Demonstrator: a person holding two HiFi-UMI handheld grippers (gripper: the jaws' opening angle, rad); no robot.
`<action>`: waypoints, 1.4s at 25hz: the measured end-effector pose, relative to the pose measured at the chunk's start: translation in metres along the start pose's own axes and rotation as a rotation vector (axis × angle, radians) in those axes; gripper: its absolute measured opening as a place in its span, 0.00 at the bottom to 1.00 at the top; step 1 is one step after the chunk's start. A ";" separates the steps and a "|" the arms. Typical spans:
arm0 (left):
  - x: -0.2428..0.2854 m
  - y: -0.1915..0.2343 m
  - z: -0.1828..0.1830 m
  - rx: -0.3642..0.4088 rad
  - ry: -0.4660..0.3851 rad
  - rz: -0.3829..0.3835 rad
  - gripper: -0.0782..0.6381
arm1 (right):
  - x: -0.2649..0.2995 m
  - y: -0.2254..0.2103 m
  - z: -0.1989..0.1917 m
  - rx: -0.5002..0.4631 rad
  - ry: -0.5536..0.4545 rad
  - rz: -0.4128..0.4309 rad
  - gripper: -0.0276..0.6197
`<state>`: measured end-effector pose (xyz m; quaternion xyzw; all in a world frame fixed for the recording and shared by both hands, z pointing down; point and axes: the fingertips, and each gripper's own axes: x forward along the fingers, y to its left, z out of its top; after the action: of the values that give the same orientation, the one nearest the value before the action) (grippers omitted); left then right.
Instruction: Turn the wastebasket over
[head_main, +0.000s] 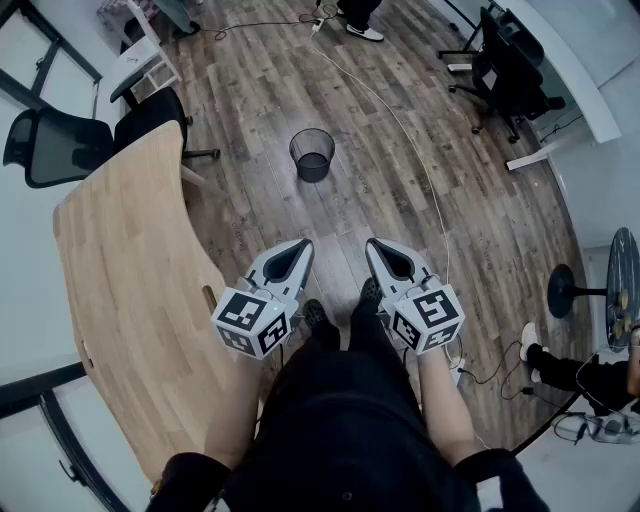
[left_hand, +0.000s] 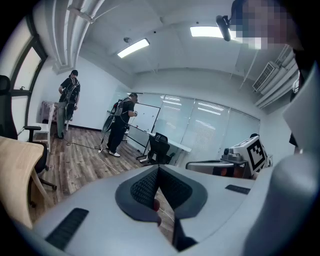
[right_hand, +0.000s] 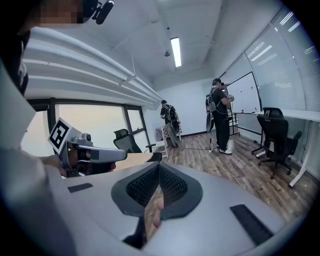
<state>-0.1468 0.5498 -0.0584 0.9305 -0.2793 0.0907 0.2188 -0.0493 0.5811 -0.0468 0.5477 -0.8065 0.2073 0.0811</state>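
Tongs on both sides were found shut, pads together, nothing gripped. At 9 o'clock in the head view lay the wooden bench (head_main: 120, 290), with a black office chair (head_main: 60, 148) at its far end, about 10 o'clock. The left tongs (head_main: 298, 243) were held just off the bench edge, pointing toward 12 o'clock and slightly down. In the left gripper view, the left tongs (left_hand: 158, 169) showed their pads meeting at the tips. The wastebasket (head_main: 312, 155), black mesh, stood upright on the plank floor (head_main: 250, 110) with its mouth upward. It sat at 12 o'clock from the tongs and well apart from both pairs. The right tongs (head_main: 372, 243) were held beside the left pair and roughly parallel. In the right gripper view, the right tongs (right_hand: 159, 169) were likewise closed on nothing. A white cable (head_main: 425, 180) ran over the floor from 12 toward 4 o'clock, passing on the wastebasket's 3 o'clock side. A second black chair (head_main: 510, 60) stood at 1 o'clock.
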 end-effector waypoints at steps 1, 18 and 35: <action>-0.001 0.001 0.000 -0.002 0.001 0.003 0.13 | 0.000 0.002 0.000 -0.001 -0.002 0.004 0.09; 0.005 0.014 -0.008 -0.019 0.026 0.001 0.13 | 0.013 0.007 -0.002 0.034 -0.007 0.030 0.09; 0.114 0.063 0.040 -0.003 0.041 0.107 0.13 | 0.109 -0.086 0.050 -0.061 0.008 0.162 0.09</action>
<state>-0.0861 0.4292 -0.0384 0.9118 -0.3245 0.1209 0.2207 -0.0076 0.4407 -0.0317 0.4771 -0.8538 0.1906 0.0840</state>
